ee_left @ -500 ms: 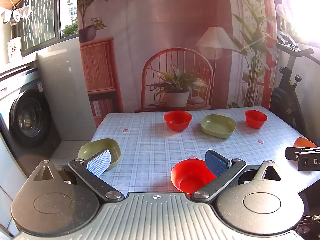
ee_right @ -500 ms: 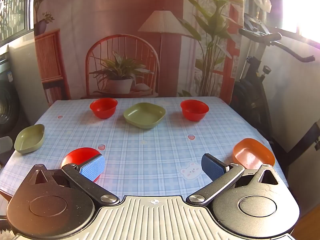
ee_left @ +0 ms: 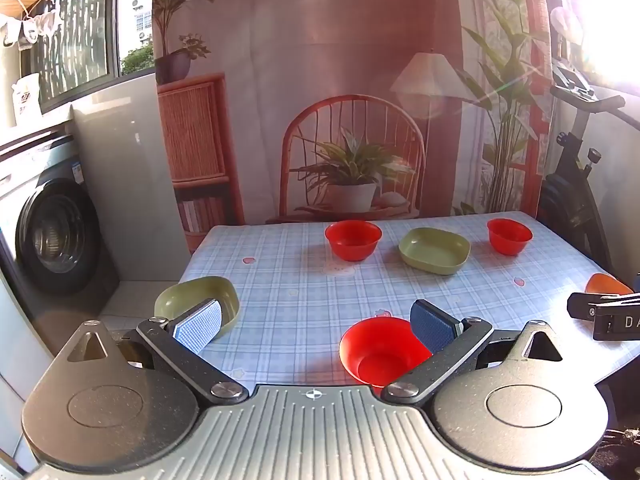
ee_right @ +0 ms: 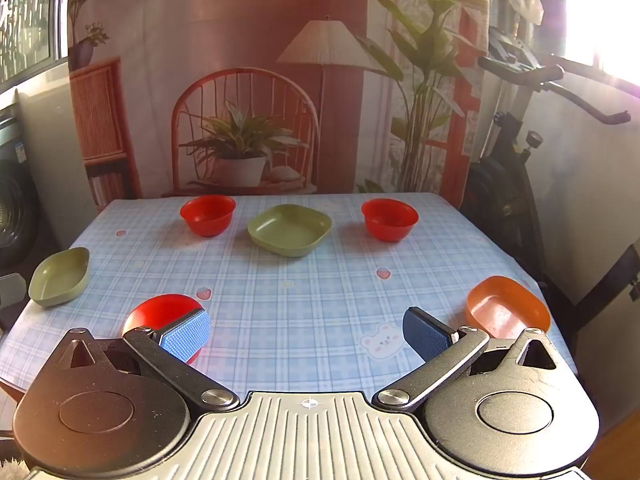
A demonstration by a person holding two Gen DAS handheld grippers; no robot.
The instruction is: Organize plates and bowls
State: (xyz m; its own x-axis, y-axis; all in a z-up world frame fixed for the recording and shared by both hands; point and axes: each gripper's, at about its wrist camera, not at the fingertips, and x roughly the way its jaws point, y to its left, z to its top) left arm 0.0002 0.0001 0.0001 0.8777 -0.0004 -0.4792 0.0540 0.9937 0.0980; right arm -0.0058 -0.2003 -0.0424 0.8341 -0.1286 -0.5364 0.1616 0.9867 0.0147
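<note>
The left gripper (ee_left: 316, 326) hovers level above the near edge of the surface (ee_left: 288, 280), its jaws released and spread wide with nothing between them. A near red bowl (ee_left: 382, 350) sits just inside its right jaw, and a green dish (ee_left: 196, 300) lies just behind its left jaw at the surface's corner. The right gripper (ee_right: 306, 334) is posed the same way, jaws released and empty; the near red bowl (ee_right: 160, 312) shows behind its left jaw and an orange dish (ee_right: 506, 306) lies just outside its right jaw.

Well ahead of both pairs of jaws, a second green dish (ee_right: 290, 230) stands between two far red bowls (ee_right: 208, 214) (ee_right: 390, 218) on the blue checked cloth. A printed backdrop (ee_right: 240, 80) hangs beyond, an exercise bike (ee_right: 516, 152) to the right, a washing machine (ee_left: 56, 232) to the left.

Compared with half a second ago, neither gripper nor any dish has visibly shifted.
</note>
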